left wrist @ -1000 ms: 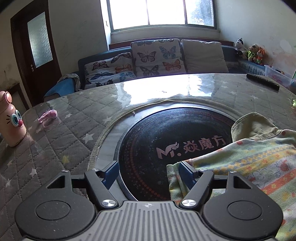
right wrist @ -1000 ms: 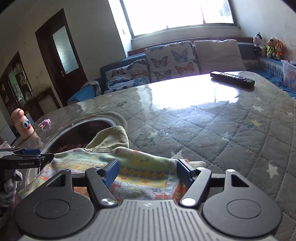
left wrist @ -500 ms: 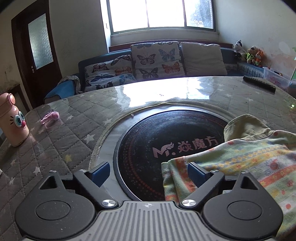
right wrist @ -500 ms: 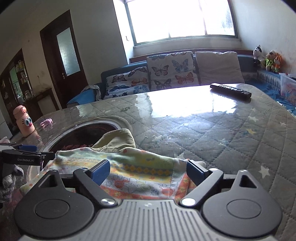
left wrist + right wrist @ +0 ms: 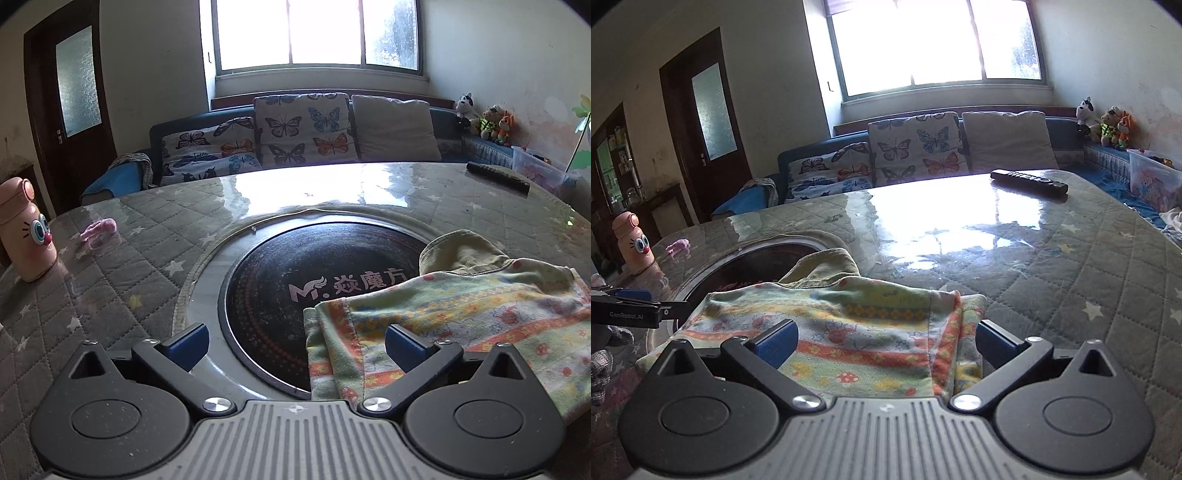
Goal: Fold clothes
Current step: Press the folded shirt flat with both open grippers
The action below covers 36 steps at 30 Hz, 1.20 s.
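Left wrist view: left gripper (image 5: 295, 341) at bottom centre, its blue-padded fingers spread wide, nothing between them but the edge of the cloth. Garment (image 5: 461, 321), pale green with orange and yellow printed bands, lies folded at lower right of frame, its left edge draped over the rim of the dark round hotplate (image 5: 295, 280) set in the table (image 5: 122, 258). Right finger sits over the cloth; contact cannot be told. An olive collar or hood (image 5: 461, 251) pokes out at the garment's far side. Pink bottle (image 5: 26, 232) with cartoon eyes stands at the left edge; a small pink item (image 5: 98, 229) lies just beyond it. Remote (image 5: 496, 176) at upper right on the table's far edge. Sofa (image 5: 299, 129) with butterfly cushions under the window behind. Right wrist view: right gripper (image 5: 886, 341) at bottom centre, fingers likewise wide apart and straddling the garment (image 5: 864, 332), whose folded right edge lies just inside the right finger. Nothing is clamped. Left gripper (image 5: 628, 310) shows side-on at the left edge, near the garment's left end. Remote (image 5: 1028, 181) at upper right, bottle (image 5: 631, 243) at left, hotplate (image 5: 746, 266) mostly covered by cloth.
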Each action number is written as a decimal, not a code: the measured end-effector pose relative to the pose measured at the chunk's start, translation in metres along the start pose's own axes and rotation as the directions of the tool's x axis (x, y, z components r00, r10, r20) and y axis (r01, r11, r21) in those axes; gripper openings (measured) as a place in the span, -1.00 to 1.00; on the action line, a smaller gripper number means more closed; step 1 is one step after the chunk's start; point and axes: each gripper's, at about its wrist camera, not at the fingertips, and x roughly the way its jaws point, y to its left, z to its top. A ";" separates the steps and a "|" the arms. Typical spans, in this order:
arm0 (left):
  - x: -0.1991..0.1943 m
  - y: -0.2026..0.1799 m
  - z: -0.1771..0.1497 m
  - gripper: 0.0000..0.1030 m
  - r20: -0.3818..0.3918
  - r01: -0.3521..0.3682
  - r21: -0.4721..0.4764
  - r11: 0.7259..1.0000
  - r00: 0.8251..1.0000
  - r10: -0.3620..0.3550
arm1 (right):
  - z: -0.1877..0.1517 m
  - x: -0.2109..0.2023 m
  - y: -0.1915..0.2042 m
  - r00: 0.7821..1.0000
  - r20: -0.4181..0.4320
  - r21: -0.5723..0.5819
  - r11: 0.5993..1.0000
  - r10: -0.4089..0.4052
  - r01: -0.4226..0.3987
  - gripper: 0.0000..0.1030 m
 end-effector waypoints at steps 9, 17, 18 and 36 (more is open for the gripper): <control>-0.013 -0.002 -0.007 1.00 0.000 0.019 -0.002 1.000 1.000 -0.019 | -0.004 -0.008 0.010 1.000 0.003 -0.004 1.000 -0.027 0.027 1.00; -0.023 -0.006 -0.011 1.00 0.011 0.018 0.001 1.000 1.000 -0.018 | -0.009 -0.014 0.014 0.998 0.021 0.000 0.998 -0.058 0.058 1.00; -0.023 -0.006 -0.011 1.00 0.011 0.018 0.000 1.000 1.000 -0.018 | -0.009 -0.015 0.014 0.998 0.021 0.001 0.999 -0.053 0.053 1.00; -0.035 -0.011 -0.016 1.00 0.004 0.015 -0.003 1.000 1.000 -0.015 | -0.014 -0.024 0.033 1.000 -0.021 -0.092 0.996 -0.008 0.006 1.00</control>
